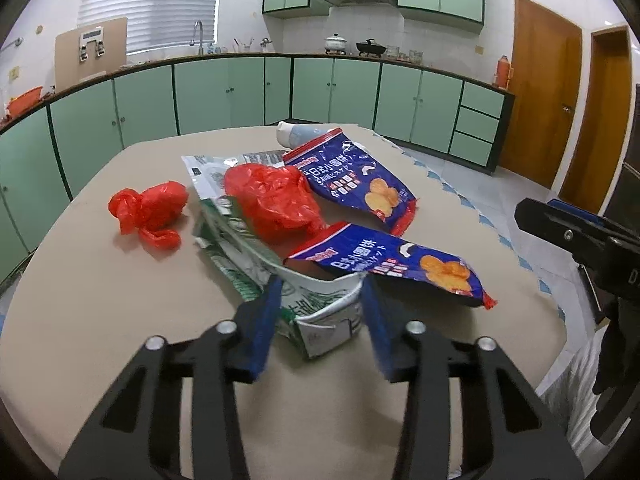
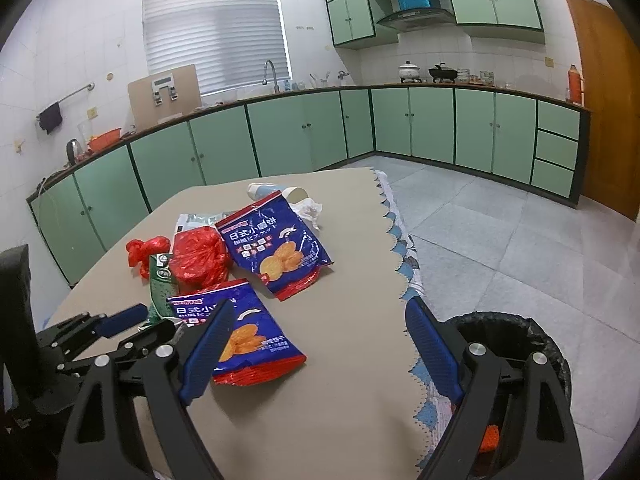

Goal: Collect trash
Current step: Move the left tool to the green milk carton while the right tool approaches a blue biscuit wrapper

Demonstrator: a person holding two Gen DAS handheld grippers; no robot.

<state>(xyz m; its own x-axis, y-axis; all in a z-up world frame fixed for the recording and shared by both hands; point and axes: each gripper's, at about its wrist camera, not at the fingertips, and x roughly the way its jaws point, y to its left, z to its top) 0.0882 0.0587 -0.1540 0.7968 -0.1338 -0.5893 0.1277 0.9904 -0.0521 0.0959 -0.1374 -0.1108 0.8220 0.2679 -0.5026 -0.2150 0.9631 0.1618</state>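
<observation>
Trash lies in a pile on the beige table (image 1: 100,320). My left gripper (image 1: 321,280) has its blue pads pressed on a crumpled green-and-white wrapper (image 1: 320,312), which buckles up between them. A blue biscuit bag (image 1: 400,264) rests just beyond it, and a second blue bag (image 1: 352,176) lies farther back. Between them sits a crumpled red plastic bag (image 1: 272,196), with a smaller red bag (image 1: 148,208) to its left. My right gripper (image 2: 320,302) hovers open over the table's near right edge, holding nothing, with its left finger beside the near blue bag (image 2: 244,332).
A bin with a black liner (image 2: 512,336) stands on the floor by the table's right edge. A white tube (image 2: 264,191), a paper cup (image 2: 296,194) and a tissue (image 2: 310,208) lie at the far end. Green kitchen cabinets line the walls.
</observation>
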